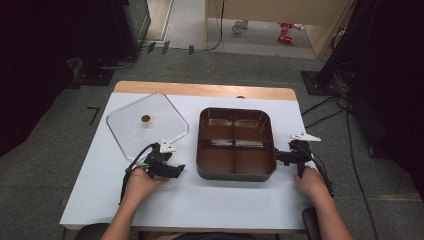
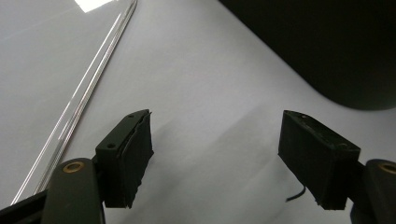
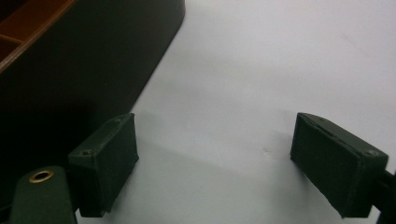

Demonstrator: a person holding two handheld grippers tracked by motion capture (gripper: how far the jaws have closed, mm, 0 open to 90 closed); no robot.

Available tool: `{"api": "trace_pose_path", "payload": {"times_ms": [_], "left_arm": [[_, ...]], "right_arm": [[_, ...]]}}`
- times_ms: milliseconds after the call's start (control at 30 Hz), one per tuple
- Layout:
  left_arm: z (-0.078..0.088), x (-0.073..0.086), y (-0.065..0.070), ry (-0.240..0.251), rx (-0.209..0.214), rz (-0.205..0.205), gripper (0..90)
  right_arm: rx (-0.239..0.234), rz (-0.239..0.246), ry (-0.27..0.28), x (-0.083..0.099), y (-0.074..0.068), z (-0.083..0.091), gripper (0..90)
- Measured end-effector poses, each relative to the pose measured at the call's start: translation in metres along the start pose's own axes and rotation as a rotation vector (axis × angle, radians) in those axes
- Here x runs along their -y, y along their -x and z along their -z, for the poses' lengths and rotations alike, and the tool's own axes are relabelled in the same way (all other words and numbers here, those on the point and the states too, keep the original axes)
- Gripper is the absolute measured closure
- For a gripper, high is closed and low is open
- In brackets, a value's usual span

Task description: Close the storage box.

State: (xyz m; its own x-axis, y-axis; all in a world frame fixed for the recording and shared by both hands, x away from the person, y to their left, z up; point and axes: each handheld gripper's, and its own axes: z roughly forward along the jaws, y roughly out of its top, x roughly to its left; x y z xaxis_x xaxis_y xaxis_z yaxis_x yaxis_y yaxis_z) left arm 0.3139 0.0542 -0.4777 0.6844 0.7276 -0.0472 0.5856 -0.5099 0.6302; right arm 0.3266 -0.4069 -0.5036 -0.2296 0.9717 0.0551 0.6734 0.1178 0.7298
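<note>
Brown divided tray (image 1: 235, 144) sits at the middle of the high view on the white table (image 1: 190, 200), with a clear square lid (image 1: 147, 126) lying flat to its left. The left gripper (image 1: 176, 170) rests just beside the tray's lower left corner, the right gripper (image 1: 280, 156) at its right edge.

From the left gripper view, jaws stand apart over bare table, nothing between them; the lid's rim (image 2: 88, 93) runs up the left, the tray's dark wall (image 2: 327, 46) fills the upper right.

From the right gripper view, jaws gape wide and empty, the tray (image 3: 84, 56) at upper left.
</note>
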Motion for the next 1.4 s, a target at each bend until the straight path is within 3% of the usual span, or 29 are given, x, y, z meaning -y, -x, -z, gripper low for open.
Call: {"api": "trace_pose_path", "payload": {"times_ms": [200, 267, 667, 767, 1133, 1333, 1400], "left_arm": [[0.005, -0.003, -0.001, 0.003, 0.026, 0.01, 26.2], [0.006, -0.004, -0.002, 0.008, 0.025, -0.002, 26.2], [0.013, -0.012, -0.012, 0.024, 0.029, 0.014, 26.3], [0.014, -0.013, -0.012, 0.026, 0.026, 0.003, 31.7], [0.02, -0.02, -0.029, 0.036, 0.029, 0.029, 30.5], [0.019, -0.022, -0.036, 0.017, 0.037, 0.053, 30.7], [0.02, -0.023, -0.037, 0.016, 0.036, 0.039, 30.8]], "right_arm": [[0.0, 0.0, 0.0, 0.0, 0.0, 0.0, 14.4], [0.0, 0.0, 0.0, 0.0, 0.0, 0.0, 14.4], [0.0, 0.0, 0.0, 0.0, 0.0, 0.0, 14.4], [0.0, 0.0, 0.0, 0.0, 0.0, 0.0, 14.4], [0.0, 0.0, -0.001, 0.0, 0.0, 0.0, 14.4], [0.0, 0.0, -0.001, 0.0, 0.0, 0.0, 14.4], [0.0, 0.001, -0.001, 0.0, 0.0, 0.0, 14.4]]}}
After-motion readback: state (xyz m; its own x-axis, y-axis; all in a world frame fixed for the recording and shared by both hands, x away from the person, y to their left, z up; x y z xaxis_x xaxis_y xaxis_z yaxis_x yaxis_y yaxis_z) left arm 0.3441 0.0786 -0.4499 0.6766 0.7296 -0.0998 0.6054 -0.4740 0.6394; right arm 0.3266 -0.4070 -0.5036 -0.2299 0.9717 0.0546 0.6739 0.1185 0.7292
